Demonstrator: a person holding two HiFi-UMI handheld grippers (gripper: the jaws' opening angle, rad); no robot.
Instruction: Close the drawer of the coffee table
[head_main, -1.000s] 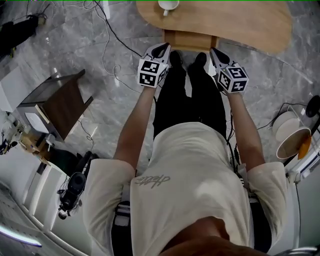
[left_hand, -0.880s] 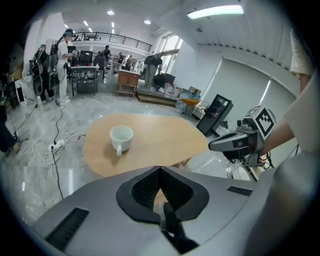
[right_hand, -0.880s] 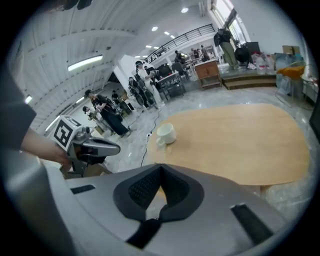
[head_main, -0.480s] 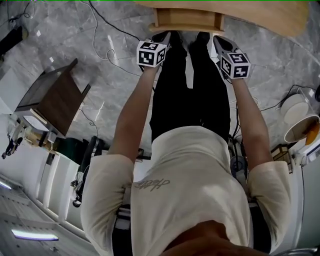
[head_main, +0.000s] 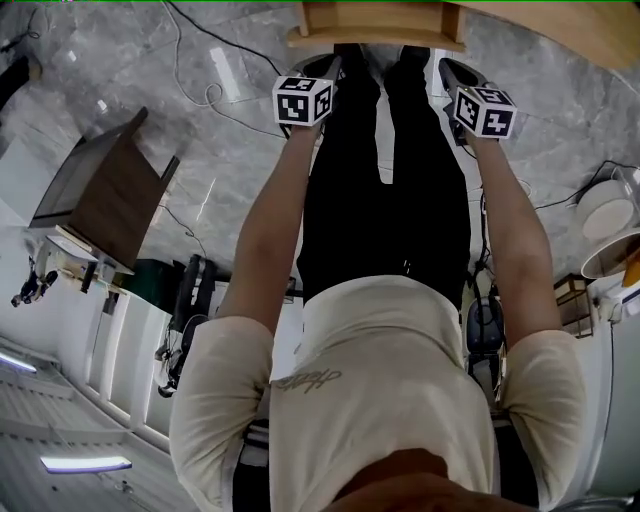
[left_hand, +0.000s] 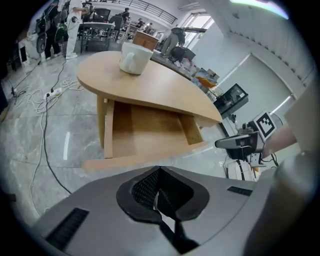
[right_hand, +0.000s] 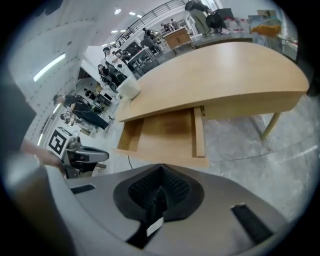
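The open wooden drawer (head_main: 375, 25) sticks out from under the coffee table (head_main: 560, 25) at the top edge of the head view. My left gripper (head_main: 328, 72) hovers just short of the drawer front's left end, shut on nothing. At the right end my right gripper (head_main: 450, 72) does the same, also shut and empty. In the left gripper view the drawer (left_hand: 145, 135) is empty, a white mug (left_hand: 134, 57) stands on the table top (left_hand: 160, 87), and the left gripper (left_hand: 159, 192) has its pads together. The right gripper view shows the drawer (right_hand: 165, 132) ahead of the right gripper (right_hand: 159, 195).
The person's black-trousered legs (head_main: 385, 150) stand between the two grippers, right before the drawer. A dark wooden side table (head_main: 100, 195) is at the left. Cables (head_main: 200, 60) run over the marble floor. White round containers (head_main: 610, 210) sit at the right edge.
The table and drawer have slid toward the top edge of the head view and the mug has left it. Both grippers stay shut, now a little back from the drawer front.
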